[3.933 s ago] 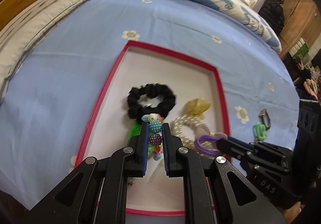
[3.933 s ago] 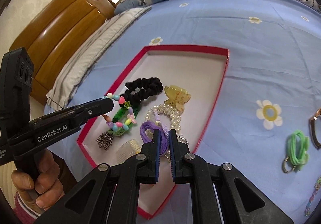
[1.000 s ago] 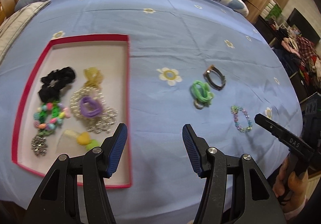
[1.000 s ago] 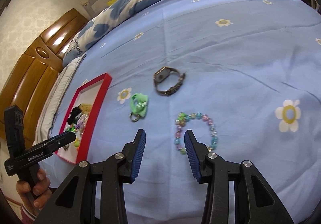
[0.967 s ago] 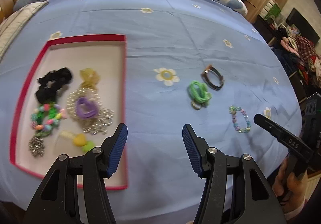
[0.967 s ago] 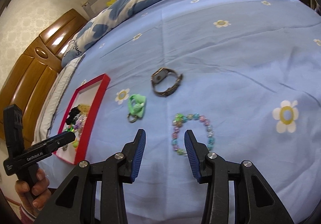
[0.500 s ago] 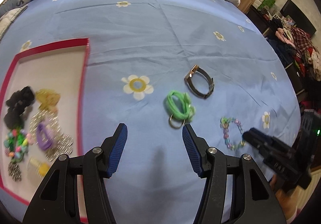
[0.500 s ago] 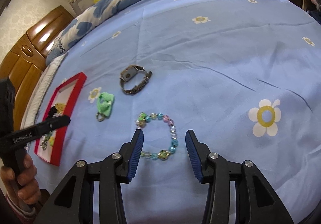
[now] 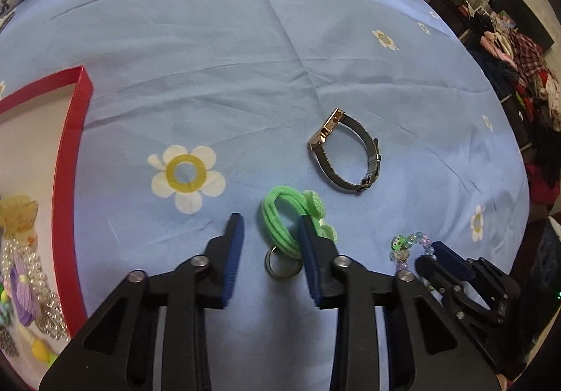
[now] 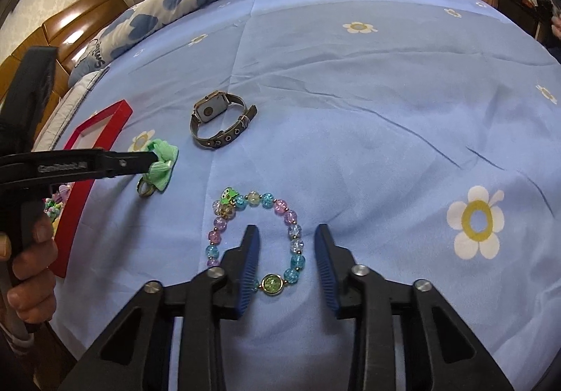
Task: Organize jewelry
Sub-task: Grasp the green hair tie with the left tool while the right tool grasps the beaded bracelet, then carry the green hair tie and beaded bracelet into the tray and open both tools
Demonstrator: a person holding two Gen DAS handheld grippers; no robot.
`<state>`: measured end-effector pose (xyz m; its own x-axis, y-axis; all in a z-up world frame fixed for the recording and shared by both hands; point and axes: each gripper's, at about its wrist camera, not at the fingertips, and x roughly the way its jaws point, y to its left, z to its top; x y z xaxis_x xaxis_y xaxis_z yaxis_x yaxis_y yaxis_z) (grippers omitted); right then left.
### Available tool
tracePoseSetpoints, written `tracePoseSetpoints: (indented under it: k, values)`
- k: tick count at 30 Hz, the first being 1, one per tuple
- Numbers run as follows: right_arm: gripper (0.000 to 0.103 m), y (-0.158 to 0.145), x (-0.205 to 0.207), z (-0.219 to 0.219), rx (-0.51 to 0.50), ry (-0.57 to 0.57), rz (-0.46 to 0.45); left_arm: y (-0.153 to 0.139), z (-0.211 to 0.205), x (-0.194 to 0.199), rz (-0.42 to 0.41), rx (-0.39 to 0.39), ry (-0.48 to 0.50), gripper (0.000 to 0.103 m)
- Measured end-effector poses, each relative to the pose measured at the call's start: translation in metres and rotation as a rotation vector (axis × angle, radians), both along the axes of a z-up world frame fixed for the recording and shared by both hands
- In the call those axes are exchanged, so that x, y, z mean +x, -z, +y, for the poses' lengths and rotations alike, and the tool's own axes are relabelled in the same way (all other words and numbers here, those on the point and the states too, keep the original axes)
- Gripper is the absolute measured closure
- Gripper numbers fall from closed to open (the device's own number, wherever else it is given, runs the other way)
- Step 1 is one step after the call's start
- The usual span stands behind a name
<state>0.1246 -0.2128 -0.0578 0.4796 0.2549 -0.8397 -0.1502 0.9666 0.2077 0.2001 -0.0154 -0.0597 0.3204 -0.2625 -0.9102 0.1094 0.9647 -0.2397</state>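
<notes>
Both grippers are poised to pick: the left gripper (image 9: pixel 270 233), jaws apart, straddles the green hair tie (image 9: pixel 282 222), the right gripper (image 10: pixel 286 243), also apart, brackets the beaded bracelet (image 10: pixel 256 236); closing comes next.

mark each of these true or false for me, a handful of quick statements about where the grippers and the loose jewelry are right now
1. The left gripper is open around the green hair tie. True.
2. The right gripper is shut on the beaded bracelet. False: it is open, with one side of the bracelet between its fingers.
3. The watch lies inside the red tray. False: it lies on the blue sheet, outside the tray.
4. A metal ring is attached to the green hair tie. True.
5. The beaded bracelet lies flat on the blue sheet. True.
</notes>
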Motion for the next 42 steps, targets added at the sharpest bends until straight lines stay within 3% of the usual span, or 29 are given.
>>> tracePoseSetpoints:
  k: [2,4,16,29,42]
  values:
    - [0.083,0.0,0.0,-0.001,-0.002,0.003,-0.002,0.001,-0.002,0.001,-0.002,-0.007,0.017,0.091]
    - [0.095,0.0,0.002,-0.002,0.006,-0.002,0.001,0.0,-0.003,0.0,-0.008,-0.006,0.028,0.097]
    - [0.096,-0.033,0.0,-0.007,0.165,-0.014,-0.021,-0.042,0.024,-0.028,-0.113,-0.028,-0.012,0.097]
    - [0.096,-0.078,-0.008,0.024,0.2,-0.091,-0.103,-0.068,0.067,-0.072,-0.16,-0.033,-0.111,0.098]
    - [0.096,-0.09,-0.011,0.084,0.237,-0.225,-0.102,-0.074,0.119,-0.106,-0.17,-0.036,-0.221,0.097]
